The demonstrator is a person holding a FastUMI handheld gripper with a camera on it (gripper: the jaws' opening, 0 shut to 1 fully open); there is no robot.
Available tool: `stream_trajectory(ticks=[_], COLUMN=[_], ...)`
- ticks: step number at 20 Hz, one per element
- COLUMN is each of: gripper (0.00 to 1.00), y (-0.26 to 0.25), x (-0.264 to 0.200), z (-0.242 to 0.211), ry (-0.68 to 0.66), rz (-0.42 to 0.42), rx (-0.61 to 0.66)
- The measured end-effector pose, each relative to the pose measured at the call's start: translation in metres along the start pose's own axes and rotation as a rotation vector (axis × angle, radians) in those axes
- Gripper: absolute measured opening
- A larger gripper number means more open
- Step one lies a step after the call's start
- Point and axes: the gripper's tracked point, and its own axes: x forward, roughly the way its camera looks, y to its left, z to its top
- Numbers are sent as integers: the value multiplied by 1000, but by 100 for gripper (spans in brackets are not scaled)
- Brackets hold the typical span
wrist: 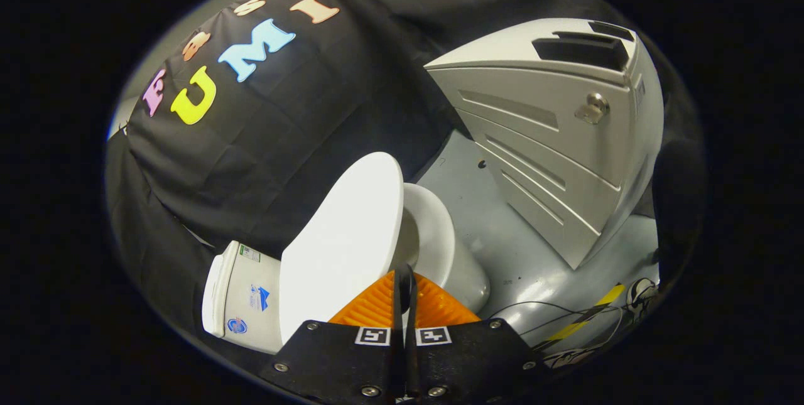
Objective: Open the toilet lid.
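- Toilet lid [345, 235] stands raised off the bowl [433, 248], tilted up toward the tank [242, 298], with its broad white face just ahead of my fingers.
- My gripper [402, 292] sits low in front of the lid; my two fingers [370, 307] lie pressed together with only a thin dark seam between them, so my jaws are clenched.
- Nothing is caught between my fingers; their tips overlap the lid's lower edge, and I cannot tell whether they touch it.
- Beyond the lid's edge, the seat and the inside of the bowl show, open to view.
- Past the toilet stands a big grey cabinet [553, 135] with slanted ribs and a small metal lock [592, 108].
- Grey floor [515, 248] runs between the bowl and the cabinet, and thin cables [546, 314] trail across it near a yellow-and-black striped tape [587, 314].
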Motion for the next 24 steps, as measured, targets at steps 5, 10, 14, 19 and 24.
stream_trajectory(ticks=[5, 10, 14, 19, 24], gripper=[1, 0, 0, 0, 0], y=[22, 48, 72, 109, 133], x=[-13, -31, -45, -64, -76], z=[15, 27, 35, 45, 49], ry=[-29, -79, -125, -185, -228], rz=[-4, 18, 53, 69, 61], rx=[-103, -168, -202, -334, -383])
